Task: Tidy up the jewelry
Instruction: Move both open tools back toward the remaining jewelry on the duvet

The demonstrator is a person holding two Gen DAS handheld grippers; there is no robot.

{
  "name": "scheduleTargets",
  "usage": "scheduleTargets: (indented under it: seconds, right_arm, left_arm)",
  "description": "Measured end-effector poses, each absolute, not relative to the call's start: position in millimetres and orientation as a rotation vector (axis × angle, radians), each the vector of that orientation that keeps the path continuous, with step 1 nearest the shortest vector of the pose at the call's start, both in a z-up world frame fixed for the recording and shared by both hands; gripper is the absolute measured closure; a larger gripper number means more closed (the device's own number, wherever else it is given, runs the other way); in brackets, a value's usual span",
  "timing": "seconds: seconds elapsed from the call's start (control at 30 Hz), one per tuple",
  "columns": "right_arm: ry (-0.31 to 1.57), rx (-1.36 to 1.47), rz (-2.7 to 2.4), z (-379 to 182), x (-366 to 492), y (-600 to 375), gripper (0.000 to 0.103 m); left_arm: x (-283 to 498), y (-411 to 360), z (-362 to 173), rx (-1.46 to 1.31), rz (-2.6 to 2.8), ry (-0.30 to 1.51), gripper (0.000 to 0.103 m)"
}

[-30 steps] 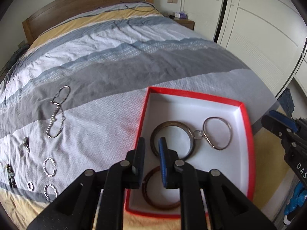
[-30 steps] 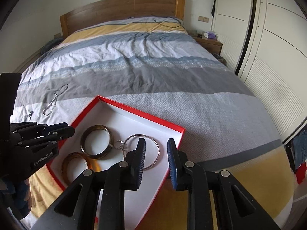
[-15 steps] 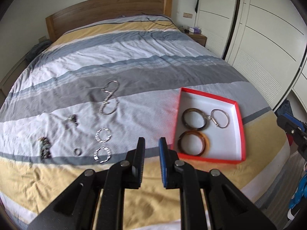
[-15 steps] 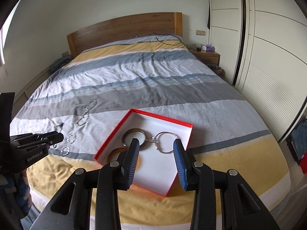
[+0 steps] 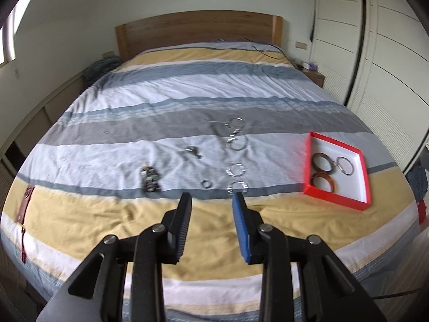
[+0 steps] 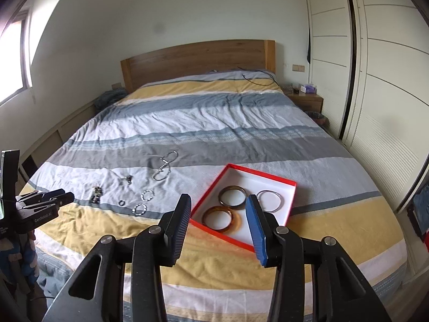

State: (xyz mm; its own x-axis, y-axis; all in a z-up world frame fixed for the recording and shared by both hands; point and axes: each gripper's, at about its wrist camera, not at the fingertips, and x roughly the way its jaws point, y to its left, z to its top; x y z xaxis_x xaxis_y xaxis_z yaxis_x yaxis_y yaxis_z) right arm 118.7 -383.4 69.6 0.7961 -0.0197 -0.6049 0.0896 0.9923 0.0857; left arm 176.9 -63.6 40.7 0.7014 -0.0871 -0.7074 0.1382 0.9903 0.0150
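Note:
A red box (image 5: 308, 161) (image 6: 211, 187) with a white inside lies on the bed and holds a dark bangle (image 5: 323, 161) (image 6: 232, 191), an amber bangle (image 5: 323, 182) (image 6: 221, 216) and a silver ring (image 5: 346, 165) (image 6: 269, 200). Loose on the cover lie a silver chain (image 5: 236, 136) (image 6: 165, 166), two sparkly hoops (image 5: 236, 168) (image 6: 147, 195), a small ring (image 5: 206, 183) and a dark beaded piece (image 5: 149, 178) (image 6: 96, 194). My left gripper (image 5: 213, 201) hangs above the bed's foot, jaws opening, nothing between them. My right gripper (image 6: 218, 206) is held high before the box, jaws opening and empty.
The striped bed (image 6: 214, 123) fills both views, with a wooden headboard (image 6: 198, 59) behind. White wardrobe doors (image 6: 375, 80) run along the right. A nightstand (image 6: 305, 99) stands at the far right corner. A red tag (image 5: 25, 204) lies at the bed's left edge.
Both grippers have pulled back and up from the red box, so the whole bed now shows. The left one swung left toward the loose jewelry. Both jaws have widened.

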Motion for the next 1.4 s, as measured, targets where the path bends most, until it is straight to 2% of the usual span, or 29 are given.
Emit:
scheduleTargets:
  seconds: [0.1, 0.33, 0.57, 1.0, 1.4]
  right_arm:
    - [0.632, 0.109, -0.042, 76, 107, -370, 0.055]
    - [0.61, 0.085, 0.0, 87, 82, -335, 0.053]
    - [0.595, 0.047, 0.042, 96, 71, -303, 0.05]
    - [0.637, 0.013, 0.101, 72, 93, -260, 0.047]
    - [0.735, 0.02, 0.109, 20, 137, -249, 0.046]
  left_arm:
    - [162, -28, 42, 0.04, -0.072, 0.773, 0.07]
    - [124, 41, 42, -0.04, 0.015, 0.745, 0.07]
    - [94, 81, 36, -0.098, 0.066, 0.732, 0.07]
    - [88, 127, -7, -0.175, 0.155, 0.793, 0.07]
    - [124, 118, -51, -0.165, 0.15, 0.878, 0.066]
